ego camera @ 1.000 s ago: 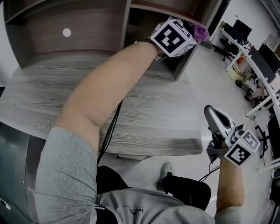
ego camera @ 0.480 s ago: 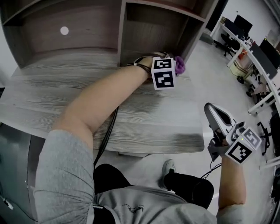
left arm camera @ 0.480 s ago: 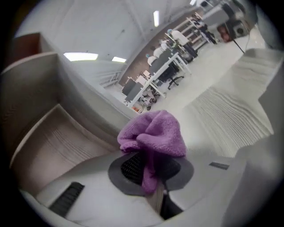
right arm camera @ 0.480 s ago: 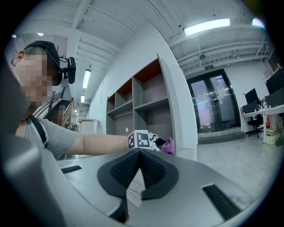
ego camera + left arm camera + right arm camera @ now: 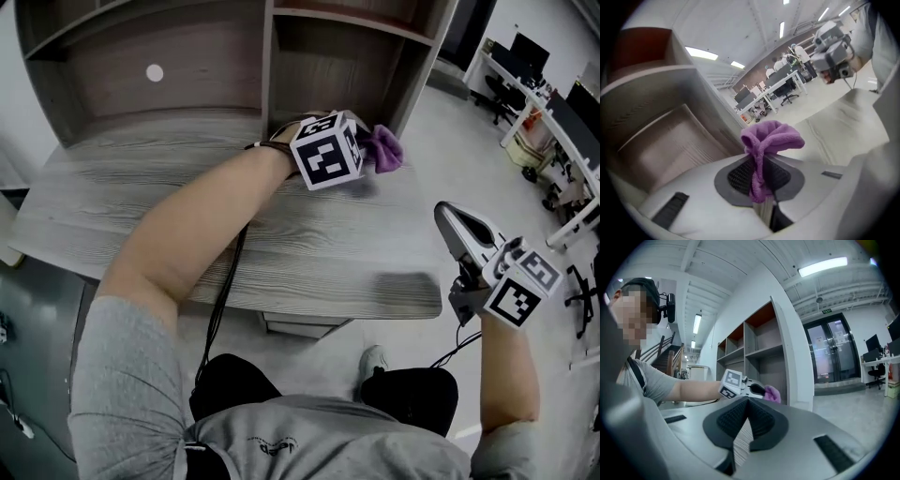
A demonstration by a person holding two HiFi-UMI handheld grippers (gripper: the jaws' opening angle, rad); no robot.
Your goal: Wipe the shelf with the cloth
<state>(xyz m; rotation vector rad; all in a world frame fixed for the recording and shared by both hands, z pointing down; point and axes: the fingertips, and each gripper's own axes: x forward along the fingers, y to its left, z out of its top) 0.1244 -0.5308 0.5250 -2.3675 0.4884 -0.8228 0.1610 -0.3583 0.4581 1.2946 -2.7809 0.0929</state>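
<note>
One clamped, one empty

Off the desk's (image 5: 309,253) front right corner, the right gripper (image 5: 450,220) hangs, jaws together, empty. Over the desk's far side, the left gripper (image 5: 364,150) clamps the purple cloth (image 5: 384,148), just before the shelf (image 5: 319,70)

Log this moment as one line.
left gripper: shut on cloth | cloth: beside shelf | right gripper: shut, empty

Left claw (image 5: 364,153) with cloth (image 5: 386,148) dropped from upper shelf (image 5: 361,21) to desktop (image 5: 309,248).

A grey wood-grain desk (image 5: 309,253) carries an open shelf unit (image 5: 216,66) at its back.
</note>
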